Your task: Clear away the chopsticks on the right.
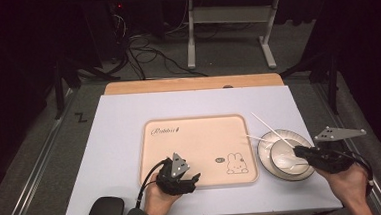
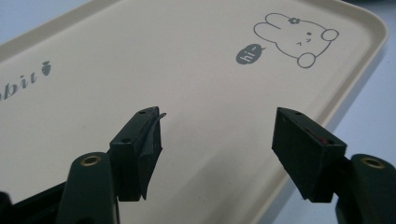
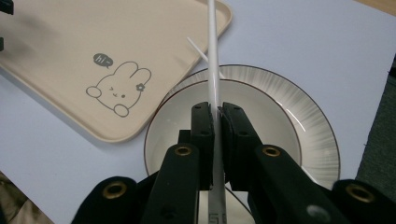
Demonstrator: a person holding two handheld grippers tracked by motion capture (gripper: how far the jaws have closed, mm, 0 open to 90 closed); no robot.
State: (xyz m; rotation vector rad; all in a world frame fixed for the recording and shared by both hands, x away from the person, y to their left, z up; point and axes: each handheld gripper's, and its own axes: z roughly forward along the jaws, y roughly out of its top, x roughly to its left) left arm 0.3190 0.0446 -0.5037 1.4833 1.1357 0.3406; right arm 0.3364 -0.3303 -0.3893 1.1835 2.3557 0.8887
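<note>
From the high view my right gripper [image 1: 301, 152] sat over the stacked plates [image 1: 269, 153] beside the tray [image 1: 194, 125], clamped on a white chopstick [image 1: 272, 130] angling up and away; a second chopstick [image 1: 254, 137] lay across the plate rim. My left gripper [image 1: 182, 177] rested on the tray's near edge, hand low. In the left gripper view the jaws gaped wide over bare tray [image 2: 187, 70], holding nothing. In the right gripper view the chopstick [image 3: 212, 60] ran straight between the pinched jaws, so I figured lift slow and level to avoid swinging the tip.
</note>
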